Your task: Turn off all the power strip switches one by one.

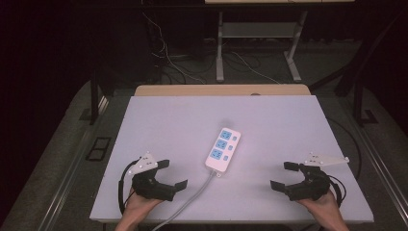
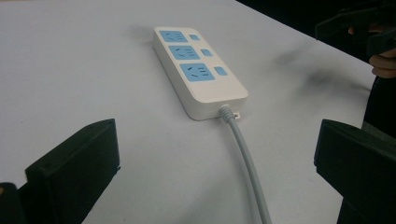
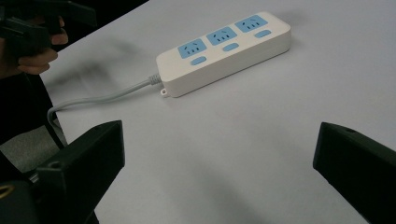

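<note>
- Power strip (image 1: 223, 149) lies flat on the white counter (image 1: 163, 120), roughly mid-counter, three blue sockets facing up, each with its own blue switch beside it.
- Its grey cord (image 1: 192, 197) leaves the near end of the strip and runs off the counter's near edge, passing just right of the left claw.
- Left claw (image 1: 171, 173): released, jaws spread wide, nothing between them. It sits near-left of the strip, well apart from it, pointing toward the strip's cord end.
- Right claw (image 1: 283, 175): also released, jaws wide, empty. Near-right of the strip, well apart, aimed back at it.
- In the left gripper view the strip (image 2: 198, 70) is ahead between the jaws with bare counter between; same in the right gripper view (image 3: 224, 51).
- No plug in any socket; can't tell whether the switches are on or off.
- Judgement: work on the strip not started. No contact, no grasp, strip looks untouched. Everything is left: approach, grab or press, whatever follows.
- Both claws look staged at a start pose on either side of the strip.
</note>
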`<state>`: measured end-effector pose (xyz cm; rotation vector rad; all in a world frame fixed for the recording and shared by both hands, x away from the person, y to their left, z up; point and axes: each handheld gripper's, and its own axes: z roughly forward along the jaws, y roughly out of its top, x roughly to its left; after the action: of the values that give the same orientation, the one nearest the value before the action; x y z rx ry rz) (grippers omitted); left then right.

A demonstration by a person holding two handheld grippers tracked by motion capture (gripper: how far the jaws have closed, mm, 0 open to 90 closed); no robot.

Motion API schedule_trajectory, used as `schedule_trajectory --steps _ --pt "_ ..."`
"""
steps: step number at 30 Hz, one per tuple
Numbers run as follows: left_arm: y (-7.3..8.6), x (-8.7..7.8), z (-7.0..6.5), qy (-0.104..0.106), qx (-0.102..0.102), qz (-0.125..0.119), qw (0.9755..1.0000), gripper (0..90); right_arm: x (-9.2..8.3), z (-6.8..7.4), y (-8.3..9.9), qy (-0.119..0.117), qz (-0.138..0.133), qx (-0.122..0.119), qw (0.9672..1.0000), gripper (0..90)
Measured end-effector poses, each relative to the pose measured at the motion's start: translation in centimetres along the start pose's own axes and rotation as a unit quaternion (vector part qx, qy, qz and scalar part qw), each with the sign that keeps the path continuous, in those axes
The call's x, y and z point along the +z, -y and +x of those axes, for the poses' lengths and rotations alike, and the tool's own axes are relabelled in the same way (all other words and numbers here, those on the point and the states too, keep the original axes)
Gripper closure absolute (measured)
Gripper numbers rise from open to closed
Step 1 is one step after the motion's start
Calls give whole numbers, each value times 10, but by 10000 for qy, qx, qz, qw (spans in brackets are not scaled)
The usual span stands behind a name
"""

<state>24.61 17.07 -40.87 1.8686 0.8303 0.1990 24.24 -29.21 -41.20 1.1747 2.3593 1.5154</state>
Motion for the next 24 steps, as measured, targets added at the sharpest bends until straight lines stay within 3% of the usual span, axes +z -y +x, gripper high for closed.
schedule_trajectory --steps 2,13,24 --pt "-1 0 0 -53 67 72 9999 0 0 -1 0 7 -1 7 10000 19" --pt "-17 -3 5 20 23 175 9998 0 -2 -2 0 19 -44 19 10000 19" --pt "-40 4 4 157 216 386 9989 0 -5 -3 1 49 -90 25 9999 19"
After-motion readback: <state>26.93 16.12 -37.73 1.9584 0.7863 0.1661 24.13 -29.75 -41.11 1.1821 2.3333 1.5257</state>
